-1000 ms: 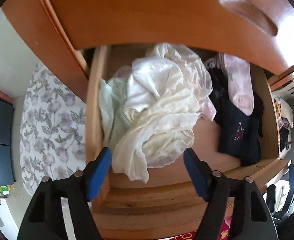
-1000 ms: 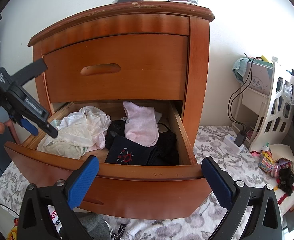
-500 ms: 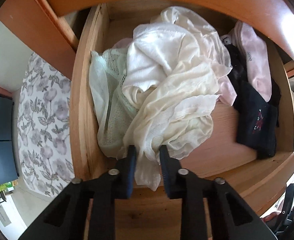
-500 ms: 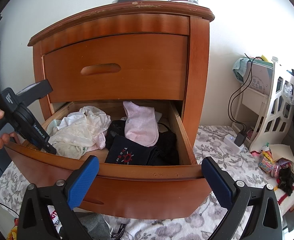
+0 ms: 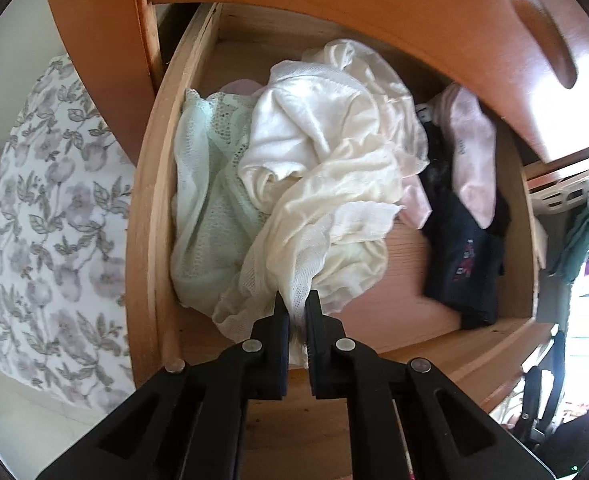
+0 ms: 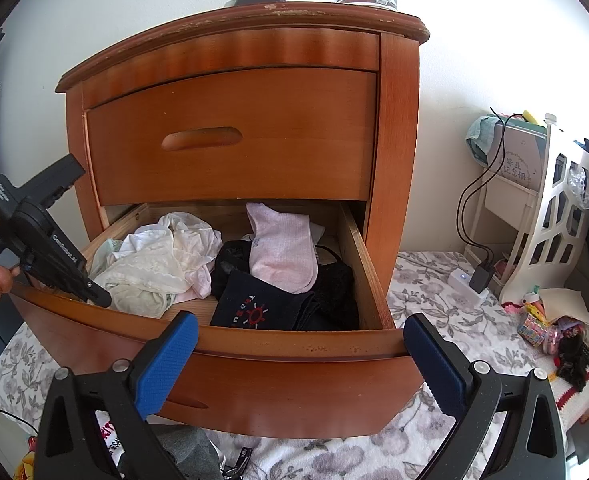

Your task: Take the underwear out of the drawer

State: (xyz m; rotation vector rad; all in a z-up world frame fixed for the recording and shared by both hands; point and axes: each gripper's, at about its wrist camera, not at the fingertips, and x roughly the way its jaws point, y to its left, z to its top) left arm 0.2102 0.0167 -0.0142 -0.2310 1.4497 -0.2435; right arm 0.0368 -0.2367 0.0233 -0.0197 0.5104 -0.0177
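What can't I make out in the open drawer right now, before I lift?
- Left gripper, left wrist view: its pads are hidden by the cream underwear they pinch.
- Drawer floor under the pile: covered in both views.
- Drawer back: the closed upper drawer overhangs it.
- Black garments: folds hide how many.
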